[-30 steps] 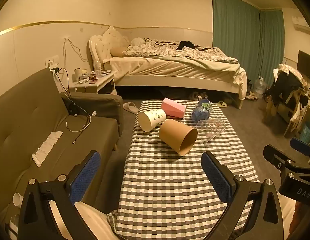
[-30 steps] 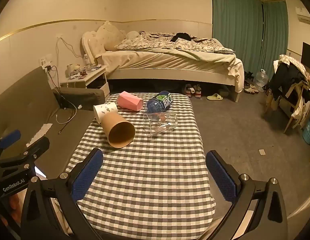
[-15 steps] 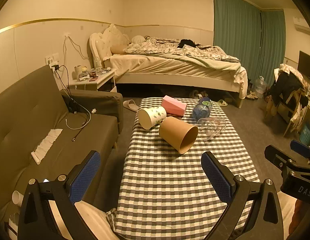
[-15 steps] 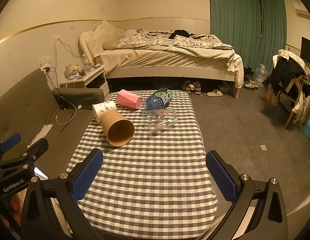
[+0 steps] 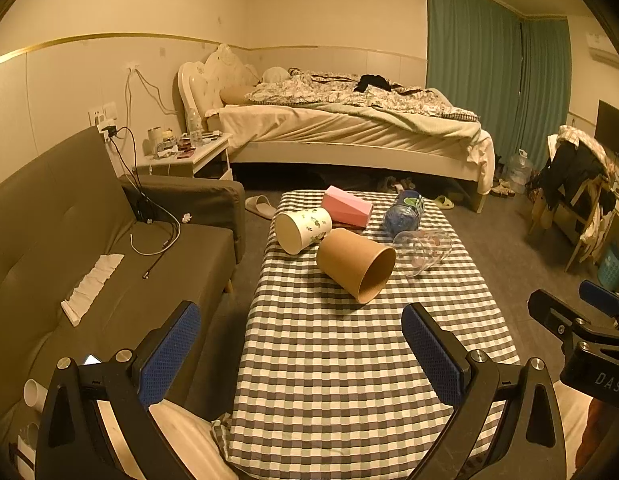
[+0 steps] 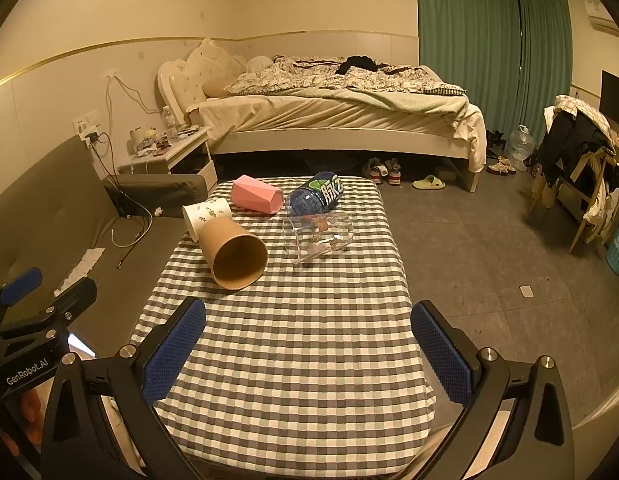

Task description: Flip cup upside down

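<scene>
Several cups lie on their sides on the far half of the checked table [image 5: 349, 360]: a brown paper cup [image 5: 355, 264] [image 6: 233, 253] with its mouth toward me, a white leaf-print cup [image 5: 303, 229] [image 6: 207, 216], a pink faceted cup [image 5: 347, 206] [image 6: 256, 194], a clear glass cup [image 5: 423, 246] [image 6: 319, 236] and a blue bottle [image 5: 403, 212] [image 6: 315, 196]. My left gripper [image 5: 299, 344] is open and empty above the table's near end. My right gripper [image 6: 307, 344] is open and empty, also well short of the cups.
A grey sofa [image 5: 89, 248] with cables and a tissue runs along the table's left. A bed [image 5: 349, 128] stands behind, a nightstand [image 5: 181, 156] at its left, a chair with clothes [image 5: 577, 184] at the right. Bare floor [image 6: 489, 248] lies right of the table.
Both grippers have drifted slightly forward and up; the table and cups sit a little lower and nearer in both views. The cups have not moved.
</scene>
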A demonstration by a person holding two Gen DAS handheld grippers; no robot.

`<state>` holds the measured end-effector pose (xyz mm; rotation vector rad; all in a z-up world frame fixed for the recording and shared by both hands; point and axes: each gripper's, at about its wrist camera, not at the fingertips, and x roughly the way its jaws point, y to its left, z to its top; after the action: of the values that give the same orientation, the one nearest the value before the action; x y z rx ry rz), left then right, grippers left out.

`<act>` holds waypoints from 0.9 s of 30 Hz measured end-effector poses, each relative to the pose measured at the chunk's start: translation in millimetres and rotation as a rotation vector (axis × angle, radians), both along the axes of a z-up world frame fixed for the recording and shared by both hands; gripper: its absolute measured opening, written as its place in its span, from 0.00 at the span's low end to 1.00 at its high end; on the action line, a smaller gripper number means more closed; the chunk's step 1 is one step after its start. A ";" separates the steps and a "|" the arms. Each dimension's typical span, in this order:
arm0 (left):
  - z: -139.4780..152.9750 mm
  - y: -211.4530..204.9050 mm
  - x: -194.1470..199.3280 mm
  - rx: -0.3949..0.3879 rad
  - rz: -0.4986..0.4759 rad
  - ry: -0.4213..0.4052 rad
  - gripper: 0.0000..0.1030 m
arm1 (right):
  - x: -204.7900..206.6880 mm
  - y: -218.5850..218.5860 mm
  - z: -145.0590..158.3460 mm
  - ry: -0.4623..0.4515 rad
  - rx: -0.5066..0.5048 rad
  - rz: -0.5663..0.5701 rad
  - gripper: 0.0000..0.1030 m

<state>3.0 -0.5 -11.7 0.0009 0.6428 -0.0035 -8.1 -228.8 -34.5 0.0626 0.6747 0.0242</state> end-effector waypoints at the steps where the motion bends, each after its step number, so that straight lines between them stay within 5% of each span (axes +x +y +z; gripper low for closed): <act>1: -0.1 0.1 0.2 0.000 0.000 0.000 1.00 | 0.0 0.2 -0.4 0.001 0.000 0.000 1.00; 27: -1.5 -0.2 0.6 0.000 0.001 0.004 1.00 | 1.7 5.0 -2.1 0.012 -0.007 0.012 1.00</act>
<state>3.6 -0.7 -13.2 0.0001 0.6464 -0.0028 -6.4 -223.8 -36.6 0.0523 0.6877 0.0332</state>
